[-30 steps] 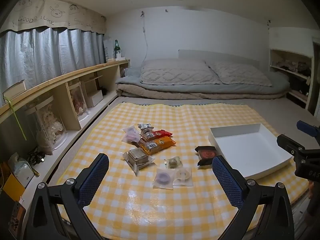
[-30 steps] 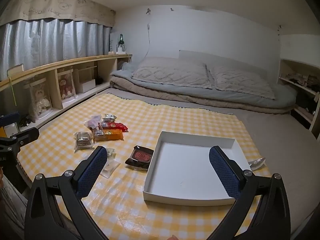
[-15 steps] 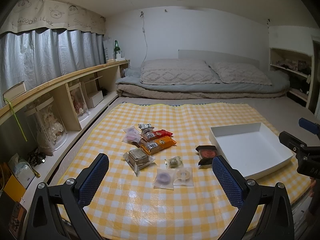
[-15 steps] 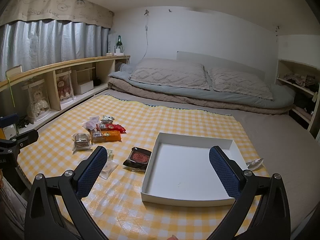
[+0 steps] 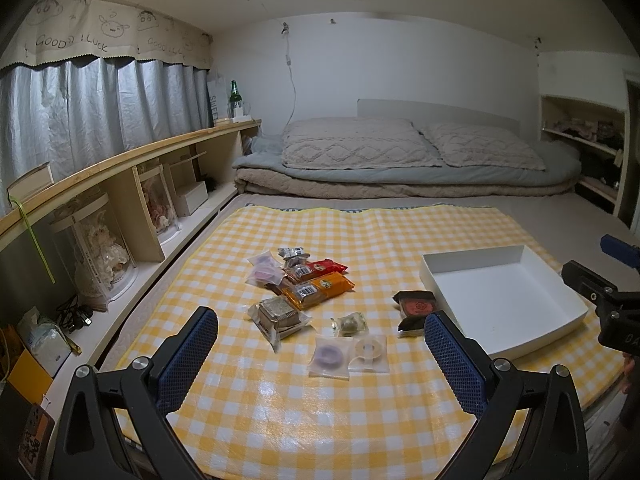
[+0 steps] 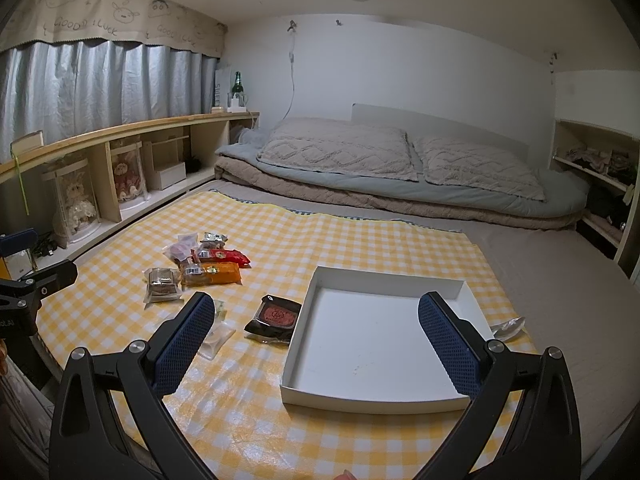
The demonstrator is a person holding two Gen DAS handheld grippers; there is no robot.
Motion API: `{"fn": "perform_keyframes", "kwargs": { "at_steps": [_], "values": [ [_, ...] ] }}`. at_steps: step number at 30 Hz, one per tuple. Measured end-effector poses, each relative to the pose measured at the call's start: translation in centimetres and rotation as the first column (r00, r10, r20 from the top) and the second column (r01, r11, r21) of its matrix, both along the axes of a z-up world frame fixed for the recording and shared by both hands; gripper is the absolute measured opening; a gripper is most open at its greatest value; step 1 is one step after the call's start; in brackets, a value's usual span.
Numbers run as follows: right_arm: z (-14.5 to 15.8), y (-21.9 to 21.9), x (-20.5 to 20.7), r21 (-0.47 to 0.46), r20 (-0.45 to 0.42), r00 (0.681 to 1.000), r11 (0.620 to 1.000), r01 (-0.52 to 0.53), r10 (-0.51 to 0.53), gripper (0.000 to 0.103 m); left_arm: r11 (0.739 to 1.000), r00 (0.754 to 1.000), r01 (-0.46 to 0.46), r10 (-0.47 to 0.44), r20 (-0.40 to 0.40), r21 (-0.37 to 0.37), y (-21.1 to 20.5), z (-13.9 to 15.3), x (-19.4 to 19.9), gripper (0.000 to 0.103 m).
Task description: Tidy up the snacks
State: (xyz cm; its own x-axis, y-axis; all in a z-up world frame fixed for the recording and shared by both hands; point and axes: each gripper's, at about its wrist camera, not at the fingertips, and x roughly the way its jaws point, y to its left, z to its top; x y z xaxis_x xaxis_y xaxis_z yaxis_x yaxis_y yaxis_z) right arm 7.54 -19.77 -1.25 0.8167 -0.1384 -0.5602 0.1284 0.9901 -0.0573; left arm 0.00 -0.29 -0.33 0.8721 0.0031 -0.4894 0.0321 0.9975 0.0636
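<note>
Item: snacks, loose on a checked mat point(image 5: 360, 412); none stowed.

- Tray point(image 6: 384, 336): white, empty, at 3 o'clock of the pile.
- Dark packet point(image 6: 276, 316): touching the tray's 9 o'clock wall; nearest candidate.
- Orange bar point(image 5: 320, 290), red bar point(image 5: 320, 269), clear packs point(image 5: 348, 354): clustered mid-mat.
- Left gripper point(image 5: 320, 364): fingers wide, holding nothing, above the mat's near edge.
- Right gripper point(image 6: 316, 348): fingers wide, empty, facing the tray.

Step, judged: approach, before any pick. Next move calls for lowering over one packet and closing.

Unclear: labels unreadable; a silvery wrapper point(image 6: 508, 326) at the tray's 3 o'clock, half hidden.
</note>
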Motion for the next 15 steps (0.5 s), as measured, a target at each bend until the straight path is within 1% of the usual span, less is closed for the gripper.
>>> {"fn": "perform_keyframes", "kwargs": {
  "at_steps": [15],
  "values": [
    [-0.01,0.08,-0.07,-0.002,0.003,1.0,1.0,0.001,-0.001,0.103,1.0,1.0,0.0,0.0,0.0,0.003,0.1,0.14,-0.04,0.103]
  ]
}}
